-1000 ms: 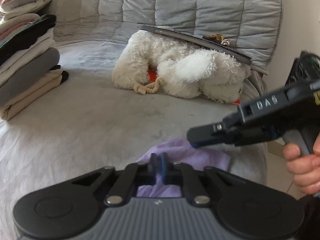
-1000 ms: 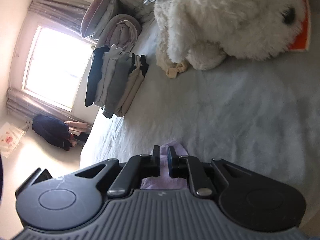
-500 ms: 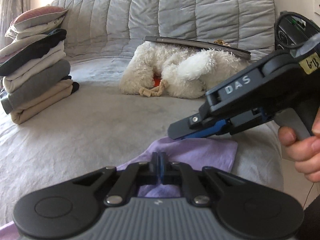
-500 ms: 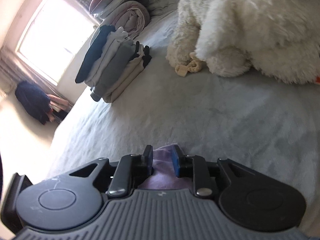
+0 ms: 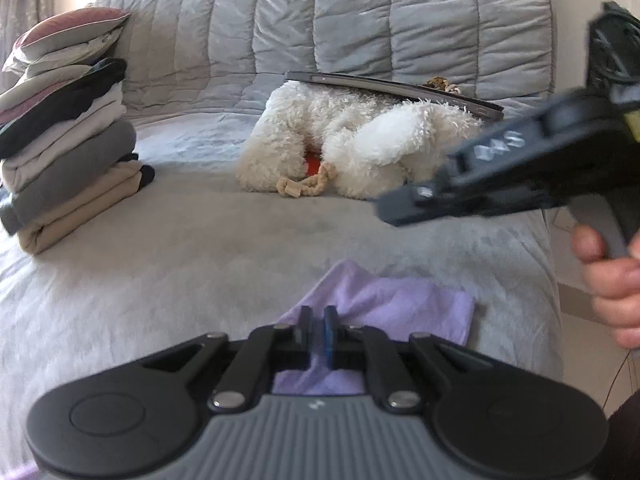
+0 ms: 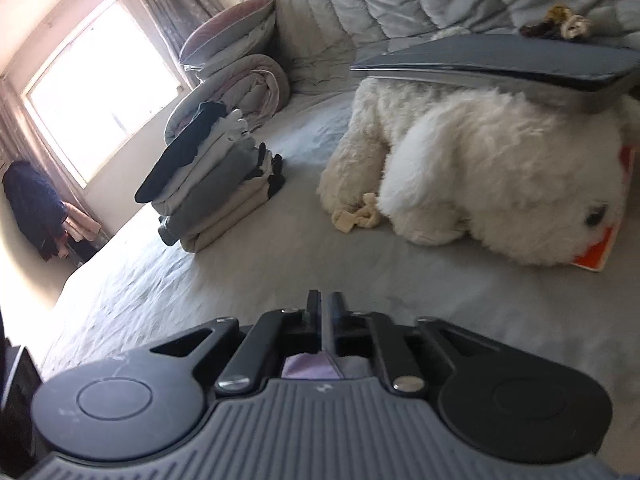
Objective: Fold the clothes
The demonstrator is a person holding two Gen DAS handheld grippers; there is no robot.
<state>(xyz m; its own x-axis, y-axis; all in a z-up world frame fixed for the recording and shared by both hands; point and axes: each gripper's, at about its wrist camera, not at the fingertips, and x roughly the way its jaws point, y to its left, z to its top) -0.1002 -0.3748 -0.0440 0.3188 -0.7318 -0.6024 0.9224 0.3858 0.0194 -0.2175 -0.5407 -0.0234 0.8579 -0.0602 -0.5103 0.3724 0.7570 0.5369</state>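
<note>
A lavender cloth [image 5: 400, 304] lies folded on the grey bed [image 5: 200, 240], close in front of me. My left gripper [image 5: 318, 320] sits low over its near edge. Its jaws are opening: a narrow gap shows, with cloth in and under it, and the pads no longer clamp it. My right gripper [image 5: 390, 210], held by a hand [image 5: 612, 280], hovers above the cloth's right side. In its own view, the right gripper [image 6: 324, 308] is closing with only bed showing in the slim gap. A bit of lavender cloth [image 6: 306, 366] shows beneath it.
A stack of folded clothes [image 5: 68, 160] stands at the left, with pillows [image 5: 64, 40] behind it. A white plush toy [image 5: 360, 152] lies at the back, and a dark flat device [image 5: 400, 90] rests on top of it. The bed's right edge is near the hand.
The left jaws, shut on the lavender cloth before, have parted slightly. The right gripper has let go of the cloth, rolled upright and risen off it, and its jaws have narrowed again.
</note>
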